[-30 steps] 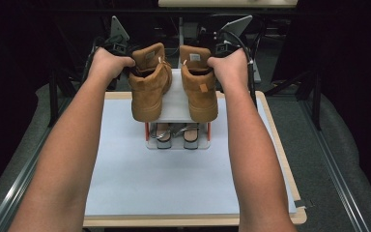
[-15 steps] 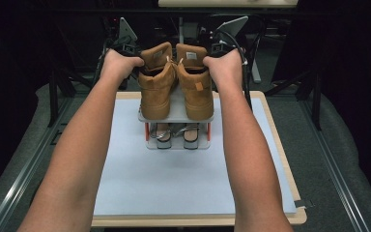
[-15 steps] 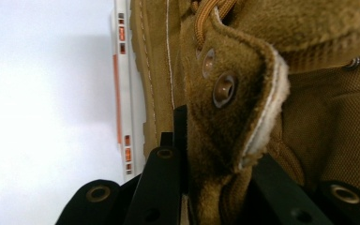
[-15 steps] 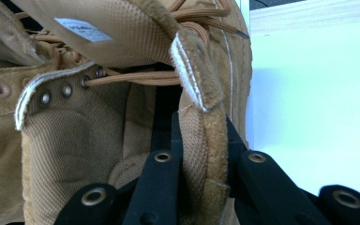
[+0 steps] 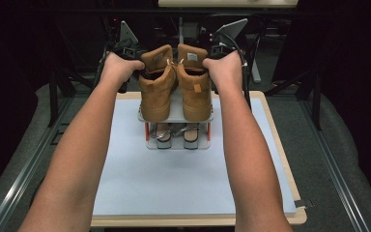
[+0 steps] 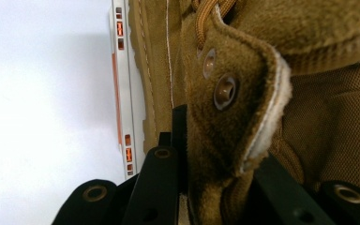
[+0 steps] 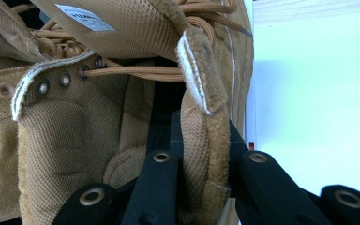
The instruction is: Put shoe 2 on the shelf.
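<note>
Two tan suede boots stand side by side on the top shelf of a small grey shoe rack [image 5: 176, 117]. My left gripper [image 5: 134, 67] is shut on the collar of the left boot [image 5: 155, 94]. In the left gripper view, my left gripper [image 6: 215, 164] has the eyelet flap of the left boot [image 6: 234, 93] pinched between its black jaws. Those jaws have just been easing open slightly, with the collar still between them. My right gripper [image 5: 213, 57] is shut on the collar of the right boot [image 5: 194, 92]. The right gripper view shows the right gripper [image 7: 201, 154] clamping the collar edge of the right boot [image 7: 201, 93].
A pair of sandals [image 5: 164, 137] lies on the rack's lower shelf. The rack stands at the far middle of a pale blue mat [image 5: 174, 183] on a wood-edged table [image 5: 290, 212]. Dark frame rails and stands surround the table.
The left hand has shifted a little to the right, bringing the left boot upright and close beside the right boot. The right hand has hardly moved.
</note>
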A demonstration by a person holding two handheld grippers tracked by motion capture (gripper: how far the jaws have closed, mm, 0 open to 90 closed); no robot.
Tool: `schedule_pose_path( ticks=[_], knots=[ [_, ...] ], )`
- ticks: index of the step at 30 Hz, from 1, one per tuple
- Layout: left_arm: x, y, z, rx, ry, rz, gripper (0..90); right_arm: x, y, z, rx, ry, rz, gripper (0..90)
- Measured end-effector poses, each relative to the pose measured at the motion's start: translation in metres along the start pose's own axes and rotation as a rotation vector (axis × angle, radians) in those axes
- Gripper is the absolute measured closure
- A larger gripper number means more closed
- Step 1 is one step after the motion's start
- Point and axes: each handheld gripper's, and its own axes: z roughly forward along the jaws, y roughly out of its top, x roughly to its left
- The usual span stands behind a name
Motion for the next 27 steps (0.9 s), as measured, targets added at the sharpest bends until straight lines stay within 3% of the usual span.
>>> schedule_pose_path(
  ticks=[15, 27],
  knots=[
    [-0.0003, -0.0028, 0.0013, 0.007, 0.001, 0.028, 78.3, 0.0063, -0.0049, 0.0030, 0.034, -0.060, -0.059, 79.5],
    [-0.0007, -0.0028, 0.0011, 0.005, 0.001, 0.035, 75.2, 0.0081, -0.0051, 0.0044, 0.069, -0.085, -0.070, 77.2]
  ],
)
